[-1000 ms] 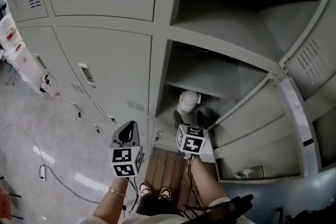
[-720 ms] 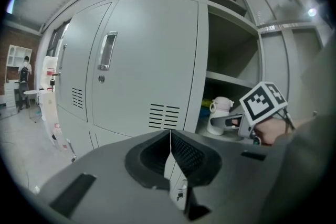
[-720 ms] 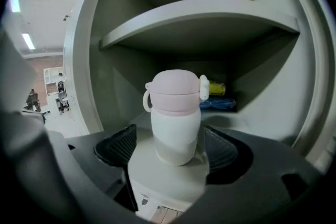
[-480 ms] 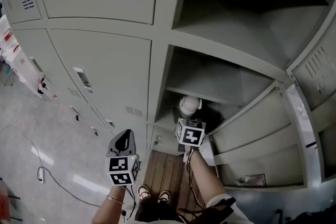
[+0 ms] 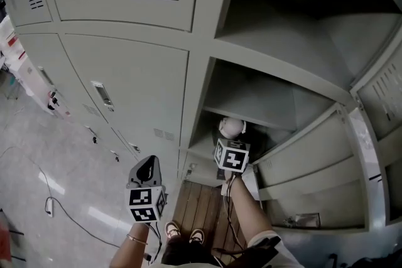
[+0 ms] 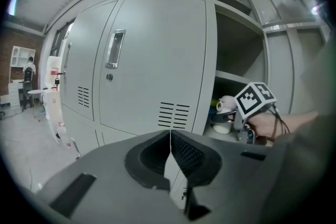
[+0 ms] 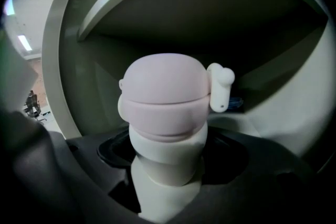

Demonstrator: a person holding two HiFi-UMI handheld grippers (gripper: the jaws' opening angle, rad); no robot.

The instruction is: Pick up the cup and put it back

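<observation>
Cup [image 7: 165,107] (white body, pink lid) stands on the shelf of an open locker compartment [image 5: 264,97]; the right gripper [image 7: 167,165] reaches in, tilted downward, its jaws wide around the cup and just closing, with no press evident; the left gripper [image 6: 169,150] hangs outside, jaws together and empty; the head view hides the cup's body, which the right gripper view shows whole.

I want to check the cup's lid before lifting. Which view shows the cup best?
The right gripper view: the cup fills the middle, lid and body clear, between the right gripper's jaws, which have just been closing. The head view shows only its top behind the marker cube; the left gripper view shows it small.
</observation>
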